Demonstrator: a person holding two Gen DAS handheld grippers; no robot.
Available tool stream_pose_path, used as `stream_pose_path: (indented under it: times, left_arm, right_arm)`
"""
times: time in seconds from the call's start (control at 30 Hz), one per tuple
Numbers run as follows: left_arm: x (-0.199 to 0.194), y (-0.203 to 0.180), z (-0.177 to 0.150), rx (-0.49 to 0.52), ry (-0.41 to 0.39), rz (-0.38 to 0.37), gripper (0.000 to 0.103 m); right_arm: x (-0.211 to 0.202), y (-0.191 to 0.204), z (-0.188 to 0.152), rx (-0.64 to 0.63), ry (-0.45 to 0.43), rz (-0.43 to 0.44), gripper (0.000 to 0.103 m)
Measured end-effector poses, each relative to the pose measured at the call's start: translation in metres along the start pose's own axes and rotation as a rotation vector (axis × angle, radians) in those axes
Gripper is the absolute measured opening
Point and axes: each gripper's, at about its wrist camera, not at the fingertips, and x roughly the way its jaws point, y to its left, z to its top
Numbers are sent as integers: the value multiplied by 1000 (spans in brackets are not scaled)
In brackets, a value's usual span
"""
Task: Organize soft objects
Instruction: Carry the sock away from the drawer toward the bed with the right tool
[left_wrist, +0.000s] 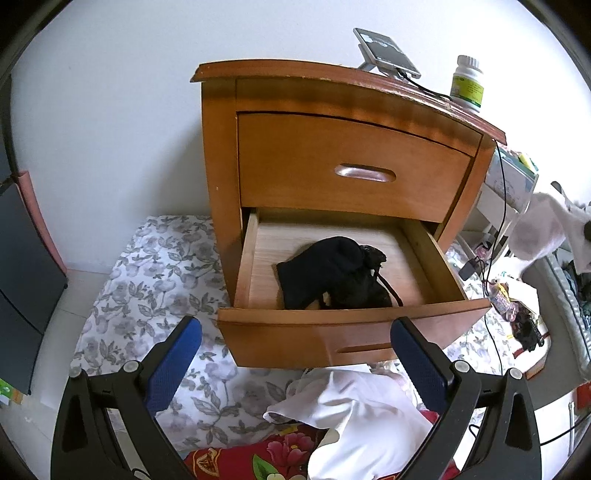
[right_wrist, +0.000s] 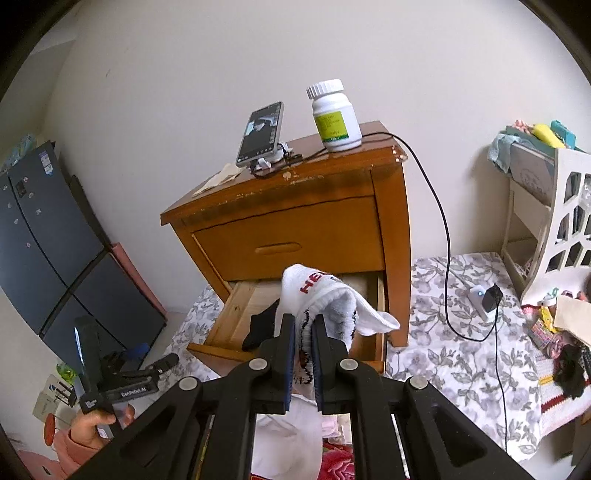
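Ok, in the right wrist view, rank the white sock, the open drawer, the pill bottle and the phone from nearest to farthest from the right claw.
1. White sock, gripped in the right claw.
2. Open drawer, just beyond.
3. and 4. Phone, back left on the nightstand top, and pill bottle, back right: too close to call.

White sock (right_wrist: 325, 295) with red lettering; black clothes (left_wrist: 332, 277) in orange-brown drawer (left_wrist: 354, 321); grey floral sheet (left_wrist: 162, 266); blue pads (left_wrist: 173, 365).

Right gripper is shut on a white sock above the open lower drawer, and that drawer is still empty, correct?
Not empty. The left wrist view shows dark clothing already lying in the open lower drawer. The rest holds: the right gripper is shut on the white sock.
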Motion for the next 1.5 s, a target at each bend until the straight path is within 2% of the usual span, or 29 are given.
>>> stream_pose_path:
  times: [0.5, 0.8, 1.17, 1.5]
  left_arm:
    - [-12, 12, -3, -28, -18, 38, 102]
    - [-3, 16, -6, -29, 6, 28, 102]
    - [5, 22, -10, -38, 20, 17, 102]
    - [8, 24, -11, -46, 32, 8, 102]
  right_arm:
    - [39, 9, -41, 18, 118, 39, 10]
    - [73, 32, -67, -18, 211, 86, 10]
    - [84, 55, -77, -55, 242, 147, 10]
    - [111, 66, -99, -58, 343, 157, 10]
